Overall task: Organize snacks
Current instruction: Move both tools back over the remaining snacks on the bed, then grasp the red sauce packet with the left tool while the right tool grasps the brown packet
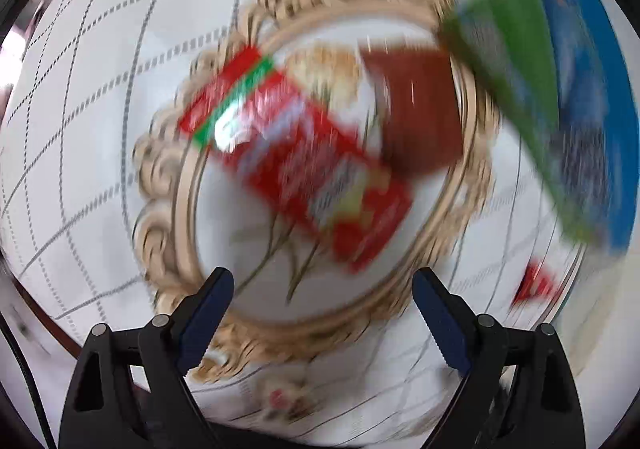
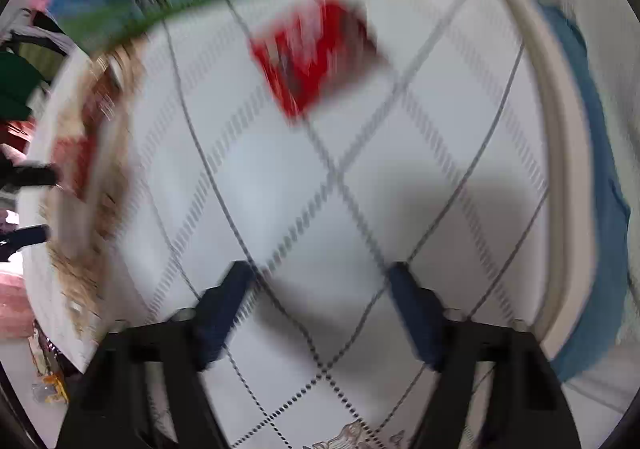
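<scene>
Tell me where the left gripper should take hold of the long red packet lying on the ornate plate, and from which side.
Probably from above, across the middle of the long red packet, pads on its two long edges. It lies flat and diagonal on the plate, so the open left gripper would need turning to span the narrow width. The brown packet touches or overlaps its upper edge, so favour the lower half.
</scene>
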Action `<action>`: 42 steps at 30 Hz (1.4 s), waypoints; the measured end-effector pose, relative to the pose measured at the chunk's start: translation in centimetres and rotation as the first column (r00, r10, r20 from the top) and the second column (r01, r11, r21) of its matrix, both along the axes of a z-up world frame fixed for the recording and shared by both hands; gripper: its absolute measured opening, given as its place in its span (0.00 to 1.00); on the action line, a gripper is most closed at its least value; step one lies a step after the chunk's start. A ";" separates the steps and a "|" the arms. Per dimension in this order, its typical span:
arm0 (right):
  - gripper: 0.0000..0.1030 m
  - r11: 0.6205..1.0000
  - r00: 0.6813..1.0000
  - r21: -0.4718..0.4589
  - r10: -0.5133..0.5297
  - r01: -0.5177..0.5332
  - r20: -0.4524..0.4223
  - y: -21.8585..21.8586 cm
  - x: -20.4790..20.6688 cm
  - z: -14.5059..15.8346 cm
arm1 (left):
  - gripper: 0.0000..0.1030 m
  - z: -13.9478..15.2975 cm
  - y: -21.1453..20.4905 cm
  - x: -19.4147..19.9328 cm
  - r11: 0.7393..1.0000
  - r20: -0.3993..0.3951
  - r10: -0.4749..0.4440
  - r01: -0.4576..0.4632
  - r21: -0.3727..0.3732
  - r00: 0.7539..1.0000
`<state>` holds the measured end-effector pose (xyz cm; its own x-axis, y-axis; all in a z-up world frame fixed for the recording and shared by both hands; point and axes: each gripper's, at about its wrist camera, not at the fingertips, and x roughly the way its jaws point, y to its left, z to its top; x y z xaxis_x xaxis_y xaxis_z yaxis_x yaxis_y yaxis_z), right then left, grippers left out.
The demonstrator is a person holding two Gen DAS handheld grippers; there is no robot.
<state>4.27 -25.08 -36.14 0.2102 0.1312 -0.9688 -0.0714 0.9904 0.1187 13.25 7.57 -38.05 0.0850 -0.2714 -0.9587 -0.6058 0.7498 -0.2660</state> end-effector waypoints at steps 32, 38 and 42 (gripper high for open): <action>0.53 0.885 0.885 -0.088 0.462 -0.457 0.050 29.4 15.2 0.1 | 0.64 -6.3 11.6 -3.3 0.981 -0.009 0.166 -0.166 -0.100 0.986; 0.51 0.883 0.890 -0.129 0.457 -0.452 0.010 29.3 13.4 0.1 | 0.62 -7.4 12.1 -4.4 0.992 -0.003 0.113 -0.113 -0.057 0.994; 0.50 0.908 0.914 -0.104 0.405 -0.405 -0.027 26.9 11.9 0.0 | 0.56 -6.2 9.0 -2.4 0.999 0.027 -0.017 0.016 0.045 0.999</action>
